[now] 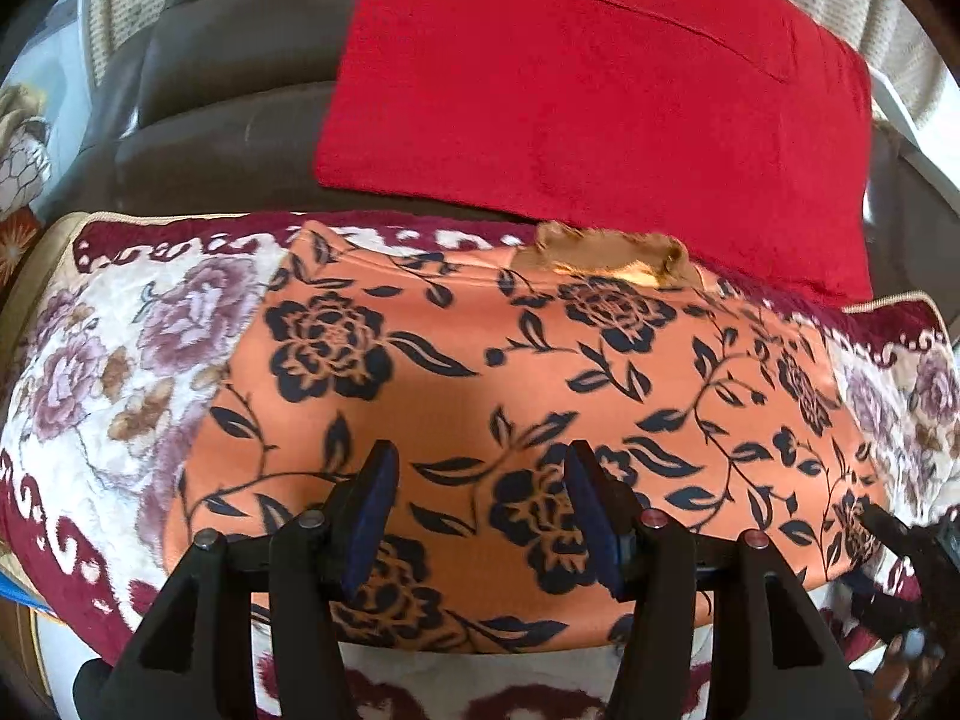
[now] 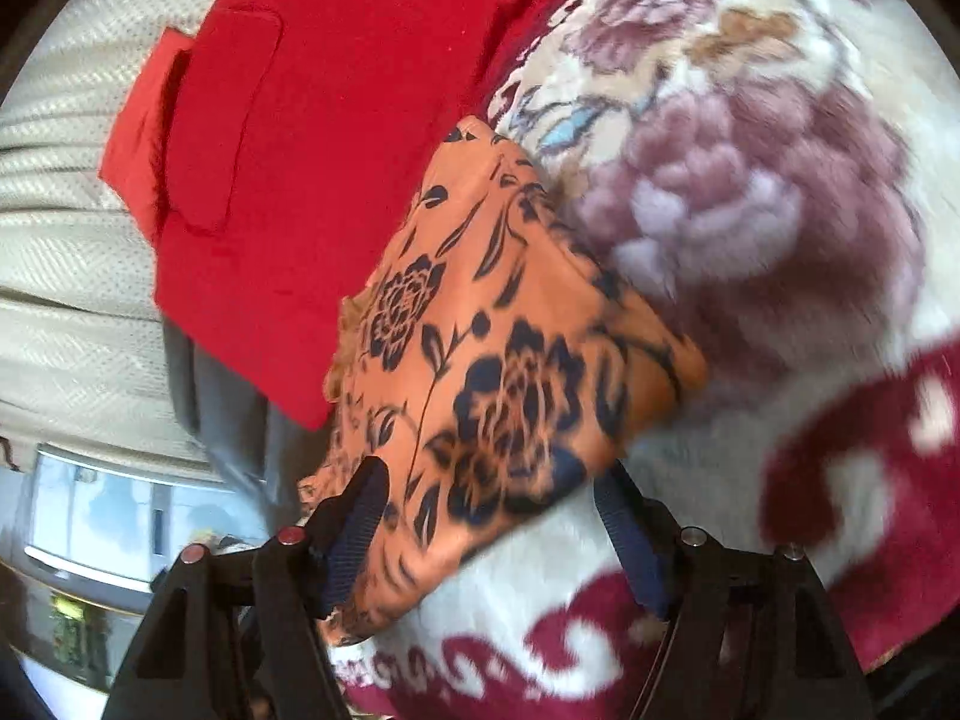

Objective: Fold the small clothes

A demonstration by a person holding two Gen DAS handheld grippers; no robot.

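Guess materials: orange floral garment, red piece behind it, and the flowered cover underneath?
Orange floral garment: thin, smooth printed fabric, likely a synthetic knit or satin-like weave; it lies flat with a slight sheen.
Red piece: thicker matte cloth with a fine nap, maybe fleece or brushed cotton; stitched pocket visible.
Flowered cover: plush pile blanket, fuzzy raised fibres.
All judged on look alone.

I see a grey sofa point(image 1: 198, 114) behind a flowered blanket point(image 1: 108, 360), and bright daylight on cream cushions point(image 2: 66, 276).
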